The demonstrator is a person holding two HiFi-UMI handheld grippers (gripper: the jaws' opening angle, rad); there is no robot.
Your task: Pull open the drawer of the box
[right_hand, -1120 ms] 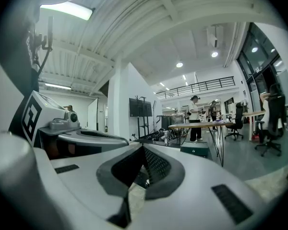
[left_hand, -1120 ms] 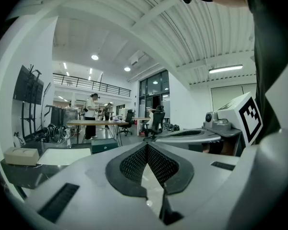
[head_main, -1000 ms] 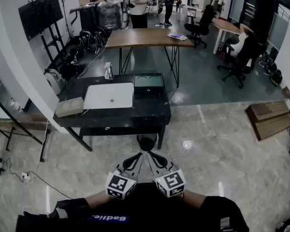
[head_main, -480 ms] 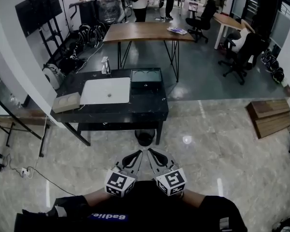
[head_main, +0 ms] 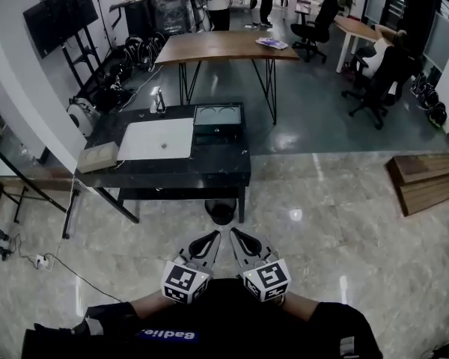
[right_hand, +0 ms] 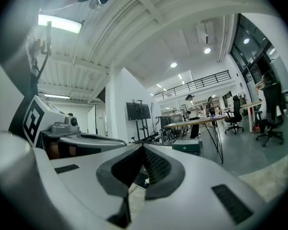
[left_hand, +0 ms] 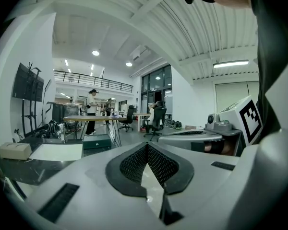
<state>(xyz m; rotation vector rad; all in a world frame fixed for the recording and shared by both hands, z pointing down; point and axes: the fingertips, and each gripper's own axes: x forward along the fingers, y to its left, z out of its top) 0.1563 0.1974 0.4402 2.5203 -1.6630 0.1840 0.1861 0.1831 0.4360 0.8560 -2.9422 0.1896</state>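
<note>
While the left gripper (head_main: 208, 238) and right gripper (head_main: 236, 235) hang side by side right in front of the person's body, tips nearly touching each other, the biggest thing out ahead of them is plain pale marble floor (head_main: 322, 230); a wide stretch of it lies between the tips and the furniture. Past that, straight ahead and well apart from both grippers, is the black table (head_main: 179, 176); on it, ahead and off to the left of the left gripper, lies a flat white board (head_main: 157, 138). The box (head_main: 217, 118) is the dark green one at the table's far edge, just beside the board's right side and pretty much dead ahead of the gap between the two grippers; it's too small from here to say much about its drawer. Further left sits a beige box (head_main: 97, 156) on the table's left end; a round black thing (head_main: 221, 210) sits on the floor under the near edge, the closest object to the tips; a small spray bottle (head_main: 158, 100) stands at the far left corner. Both grippers are closed up, pads (left_hand: 132, 163) pressed together at the tips, nothing pinched in either.
</note>
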